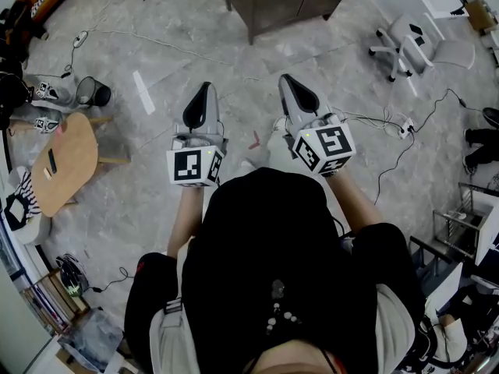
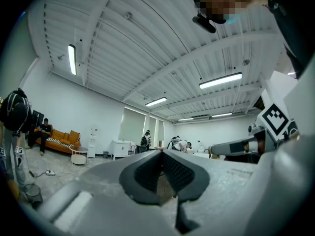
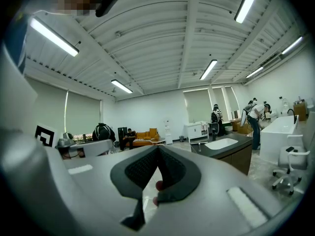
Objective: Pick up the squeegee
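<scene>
No squeegee identifiable in any view; bearing, long axis and nearer hand undetermined; small red item (image 1: 256, 140) on floor (image 1: 148, 189) between the tools, toward 12 o'clock; left hand-held gripper (image 1: 204, 90) and right hand-held gripper (image 1: 285, 81) both clenched, empty.

On my feed I see a black top (image 1: 265, 240) with short sleeves, and pale grey straps (image 1: 168, 326) at the shoulders, one of them with a buckle. The left gripper (image 1: 205, 88) and right gripper (image 1: 285, 79) share one build — light grey moulded shells, black textured pads (image 2: 147, 173) — each backed by a cube (image 1: 195, 167) of black-and-white square markers.
</scene>
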`<state>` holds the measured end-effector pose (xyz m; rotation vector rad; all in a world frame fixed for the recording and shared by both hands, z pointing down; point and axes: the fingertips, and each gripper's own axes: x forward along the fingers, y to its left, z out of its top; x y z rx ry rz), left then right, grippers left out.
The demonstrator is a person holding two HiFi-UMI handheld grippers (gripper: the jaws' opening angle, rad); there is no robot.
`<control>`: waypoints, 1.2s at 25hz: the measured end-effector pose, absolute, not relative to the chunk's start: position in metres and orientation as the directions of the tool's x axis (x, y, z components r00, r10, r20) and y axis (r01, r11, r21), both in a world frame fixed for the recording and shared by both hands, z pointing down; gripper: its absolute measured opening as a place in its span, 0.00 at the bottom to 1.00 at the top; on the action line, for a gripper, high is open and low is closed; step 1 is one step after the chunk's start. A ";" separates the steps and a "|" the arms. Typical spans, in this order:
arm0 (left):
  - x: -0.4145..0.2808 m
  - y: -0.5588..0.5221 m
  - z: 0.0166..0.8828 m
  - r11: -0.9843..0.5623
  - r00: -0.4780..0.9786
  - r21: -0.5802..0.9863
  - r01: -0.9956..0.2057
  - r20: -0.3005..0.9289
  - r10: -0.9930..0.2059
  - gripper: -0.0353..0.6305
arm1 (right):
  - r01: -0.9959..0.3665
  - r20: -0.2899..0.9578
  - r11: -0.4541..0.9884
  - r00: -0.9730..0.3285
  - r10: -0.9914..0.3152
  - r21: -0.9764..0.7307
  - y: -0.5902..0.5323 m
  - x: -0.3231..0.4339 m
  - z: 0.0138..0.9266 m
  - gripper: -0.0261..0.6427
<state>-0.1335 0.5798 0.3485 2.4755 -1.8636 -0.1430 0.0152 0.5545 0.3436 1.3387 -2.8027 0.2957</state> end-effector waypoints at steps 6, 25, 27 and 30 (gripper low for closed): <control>-0.134 0.555 0.347 -0.254 0.250 0.075 -0.964 -0.052 -0.967 0.06 | -0.762 0.088 0.626 -0.643 -0.760 -0.164 0.529 0.020 0.342 0.04; -0.098 0.417 0.357 -0.217 0.217 0.071 -0.974 -0.007 -0.976 0.06 | -0.711 0.115 0.666 -0.698 -0.707 -0.224 0.383 0.048 0.363 0.04; -0.094 0.405 0.357 -0.201 0.201 0.069 -0.977 -0.003 -0.980 0.06 | -0.702 0.113 0.676 -0.707 -0.698 -0.224 0.369 0.051 0.363 0.04; -0.087 0.387 0.357 -0.184 0.184 0.062 -0.981 0.002 -0.983 0.06 | -0.691 0.109 0.685 -0.718 -0.688 -0.230 0.346 0.057 0.363 0.04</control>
